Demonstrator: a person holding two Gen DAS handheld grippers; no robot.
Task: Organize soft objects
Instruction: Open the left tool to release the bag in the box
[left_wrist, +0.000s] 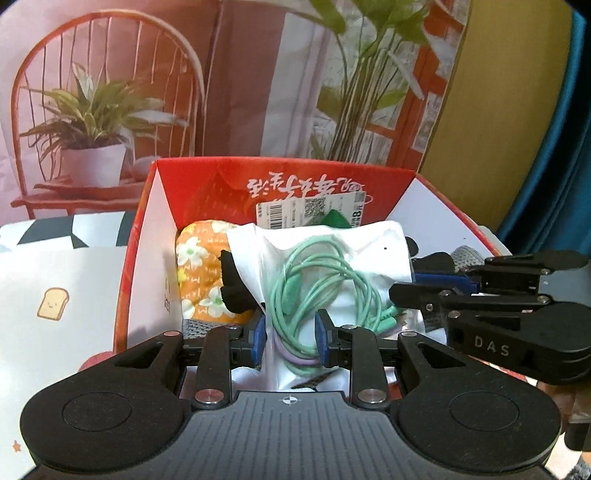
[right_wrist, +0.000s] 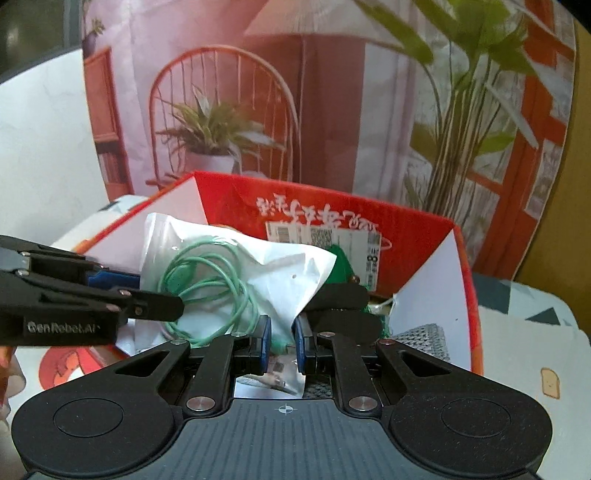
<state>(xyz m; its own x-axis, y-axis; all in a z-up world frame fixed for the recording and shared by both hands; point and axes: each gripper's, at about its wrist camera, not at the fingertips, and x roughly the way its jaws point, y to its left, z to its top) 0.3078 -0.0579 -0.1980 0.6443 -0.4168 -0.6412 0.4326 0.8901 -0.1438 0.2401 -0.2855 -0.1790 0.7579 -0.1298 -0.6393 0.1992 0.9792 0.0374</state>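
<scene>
You have even, fairly bright indoor light with a warm reddish cast, and shadows stay soft. The glossy white plastic pouch (left_wrist: 332, 258) at the centre shows mild glare and washes out in places. Your right wrist view is softer, with the printed backdrop of a chair and plants (right_wrist: 221, 122) smeared in its upper half. Both fisheye views bend straight lines, and their corners go black.

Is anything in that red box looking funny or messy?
Yes. The white plastic pouch with the coiled green cable sits crumpled and tilted atop the pile in the red box, held by both hand-held grippers, not lying flat like the orange flowered cloth beside it.
</scene>
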